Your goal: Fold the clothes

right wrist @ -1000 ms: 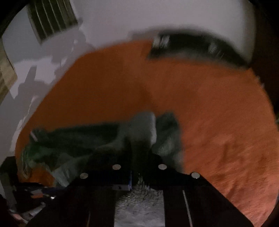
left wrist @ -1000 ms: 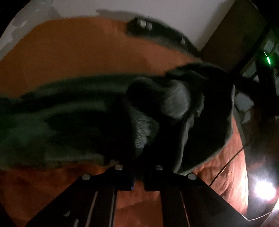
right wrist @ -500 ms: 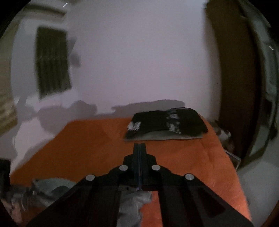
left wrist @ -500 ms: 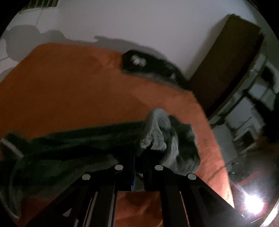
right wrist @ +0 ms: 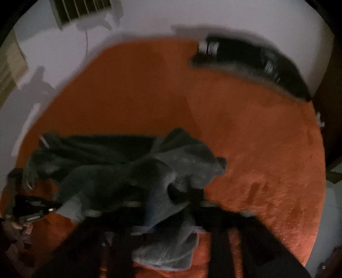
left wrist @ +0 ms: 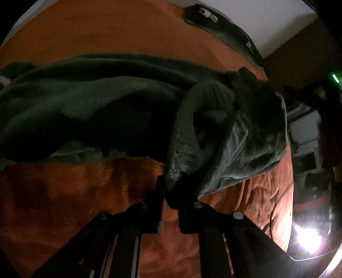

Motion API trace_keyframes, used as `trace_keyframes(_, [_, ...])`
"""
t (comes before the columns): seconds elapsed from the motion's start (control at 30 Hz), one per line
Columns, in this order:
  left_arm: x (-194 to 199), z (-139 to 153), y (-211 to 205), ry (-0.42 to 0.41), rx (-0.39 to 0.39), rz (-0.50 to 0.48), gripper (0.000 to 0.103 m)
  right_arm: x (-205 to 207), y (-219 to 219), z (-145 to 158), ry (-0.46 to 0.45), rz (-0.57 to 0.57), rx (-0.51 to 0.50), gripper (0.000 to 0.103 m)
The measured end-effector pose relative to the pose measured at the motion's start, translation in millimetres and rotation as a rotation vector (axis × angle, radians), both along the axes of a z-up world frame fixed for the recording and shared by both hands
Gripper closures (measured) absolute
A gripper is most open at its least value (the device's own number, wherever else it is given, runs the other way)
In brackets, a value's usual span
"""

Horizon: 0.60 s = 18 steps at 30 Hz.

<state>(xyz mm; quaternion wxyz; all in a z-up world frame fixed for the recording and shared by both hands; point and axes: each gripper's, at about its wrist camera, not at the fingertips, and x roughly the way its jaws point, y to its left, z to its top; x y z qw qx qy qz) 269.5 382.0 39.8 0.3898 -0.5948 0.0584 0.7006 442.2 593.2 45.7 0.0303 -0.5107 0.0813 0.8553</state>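
A dark green-grey fleece garment [left wrist: 89,111] lies stretched across the orange bedspread [left wrist: 64,192]. In the left wrist view, a fold at its right end [left wrist: 213,149] runs down between the fingers of my left gripper [left wrist: 172,192]. Those jaws are narrow and opening, and the cloth is still pinched in the gap. The right wrist view is blurred. It shows the same garment [right wrist: 111,177] bunched up. My right gripper [right wrist: 171,205] hovers over its near end, its jaws opening wide. Grey cloth lies loose between and under the fingers.
A black folded item [left wrist: 218,23] [right wrist: 252,62] lies at the far end of the bed, against the white wall [right wrist: 160,17]. A brown wardrobe [left wrist: 299,49] and a bright lamp [left wrist: 307,237] stand to the right. Dark clutter [right wrist: 32,207] sits at the bed's left edge.
Both grippers have dropped from a raised pose back down to the bed. The right jaws, shut half a second ago, have spread over the cloth. The garment now lies flatter.
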Motion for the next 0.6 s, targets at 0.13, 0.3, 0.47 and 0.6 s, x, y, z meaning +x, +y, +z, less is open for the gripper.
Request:
trace_keyframes(0.13, [-9.4,2.6,7.7,0.034,-0.016,-0.017,0.073,-55.9,13.3,-20.4,-0.071,-0.010,0.034,0.032])
trace_keyframes(0.3, [-37.5,11.5,25.3,0.024,-0.025,-0.037,0.067,-101.0,20.0,-48.0,-0.246,0.016,-0.009,0.028])
trace_keyframes(0.47, [-47.1,-1.0,43.5,-0.022,-0.070,-0.100,0.059,-114.2,12.9,-85.4,-0.410,0.055,0.006,0.065])
trace_keyframes(0.6, [-36.1,-4.5,57.0,-0.023,-0.013,-0.155,0.096,-95.7,13.9,-62.5,-0.258,0.008,-0.017,0.087])
